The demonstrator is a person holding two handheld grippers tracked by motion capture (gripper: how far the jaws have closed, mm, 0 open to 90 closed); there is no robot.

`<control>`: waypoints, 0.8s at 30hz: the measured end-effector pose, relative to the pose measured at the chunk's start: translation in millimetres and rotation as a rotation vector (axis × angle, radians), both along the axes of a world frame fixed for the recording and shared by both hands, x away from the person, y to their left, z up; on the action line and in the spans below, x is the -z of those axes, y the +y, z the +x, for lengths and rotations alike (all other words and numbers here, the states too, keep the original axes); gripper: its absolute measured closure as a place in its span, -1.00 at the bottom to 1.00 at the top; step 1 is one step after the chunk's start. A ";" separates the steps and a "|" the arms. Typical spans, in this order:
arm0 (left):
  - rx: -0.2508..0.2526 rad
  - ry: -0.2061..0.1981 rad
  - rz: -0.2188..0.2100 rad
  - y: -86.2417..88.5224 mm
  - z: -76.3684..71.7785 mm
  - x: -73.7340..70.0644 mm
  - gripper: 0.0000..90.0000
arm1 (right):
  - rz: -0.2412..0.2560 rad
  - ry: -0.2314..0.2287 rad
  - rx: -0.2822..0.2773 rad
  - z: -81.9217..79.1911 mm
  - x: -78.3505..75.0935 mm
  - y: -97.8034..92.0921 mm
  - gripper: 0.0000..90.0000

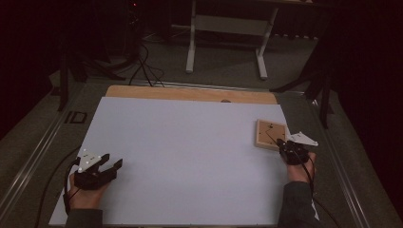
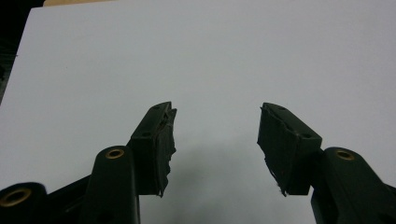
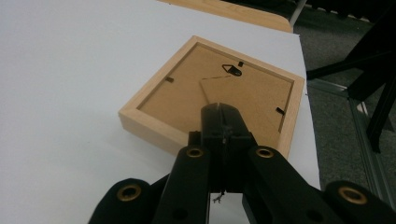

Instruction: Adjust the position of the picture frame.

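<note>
A small light-wood picture frame (image 1: 271, 134) lies face down near the right edge of the white table top (image 1: 190, 152). In the right gripper view its brown backing (image 3: 182, 93) shows a black hanger hook (image 3: 232, 70), small clips and a fold-out stand flap. My right gripper (image 1: 286, 145) is shut, with its tips (image 3: 222, 110) over the frame's near rim and the lower end of the flap. I cannot tell if anything is pinched between them. At the front left, my left gripper (image 1: 113, 160) is open above bare white surface (image 2: 215, 107), holding nothing.
A strip of wooden table (image 1: 190, 93) shows beyond the white sheet. The frame sits close to the sheet's right edge, past which a metal rail (image 1: 342, 180) runs. A white table frame (image 1: 225, 23) and cables (image 1: 142, 66) stand on the dark floor behind.
</note>
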State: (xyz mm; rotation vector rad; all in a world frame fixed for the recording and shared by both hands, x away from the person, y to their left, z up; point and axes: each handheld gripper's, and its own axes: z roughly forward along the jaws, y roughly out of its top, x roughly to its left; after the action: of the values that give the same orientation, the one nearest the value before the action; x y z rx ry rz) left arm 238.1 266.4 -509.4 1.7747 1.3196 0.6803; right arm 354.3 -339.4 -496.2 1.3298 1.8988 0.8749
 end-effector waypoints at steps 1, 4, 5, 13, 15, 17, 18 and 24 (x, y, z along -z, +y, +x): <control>-0.001 -0.001 0.000 0.2 -0.2 -0.1 0.01 | 0.001 0.004 -0.001 1.3 0.9 -0.2 1.00; -0.003 -0.004 0.000 0.5 -0.3 -0.3 0.01 | 0.001 0.023 0.011 6.9 5.9 -1.9 1.00; -0.005 -0.005 0.000 0.6 -0.5 -0.4 0.01 | 0.006 0.033 0.021 9.2 8.4 -3.2 1.00; -0.013 -0.006 0.004 0.4 -0.3 -0.3 0.01 | 0.011 0.055 0.042 17.2 14.4 -7.9 1.00; -0.013 -0.005 0.006 0.2 -0.4 -0.3 0.01 | 0.013 0.058 0.045 18.4 14.4 -7.6 1.00; -0.015 -0.008 0.006 0.2 -0.7 -0.4 0.01 | 0.016 0.056 0.033 18.3 15.1 -6.6 1.00; -0.017 -0.009 0.005 0.2 -0.9 -0.5 0.01 | 0.016 0.056 0.033 18.3 15.1 -6.6 1.00; -0.023 -0.009 0.008 0.4 -0.9 -0.5 0.01 | -0.028 0.063 0.005 18.2 16.5 1.5 1.00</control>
State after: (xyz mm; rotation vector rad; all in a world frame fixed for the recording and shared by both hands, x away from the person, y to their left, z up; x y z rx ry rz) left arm 237.3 266.7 -508.9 1.7632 1.3349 0.7063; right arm 372.5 -337.8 -512.7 1.3591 1.9482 0.8096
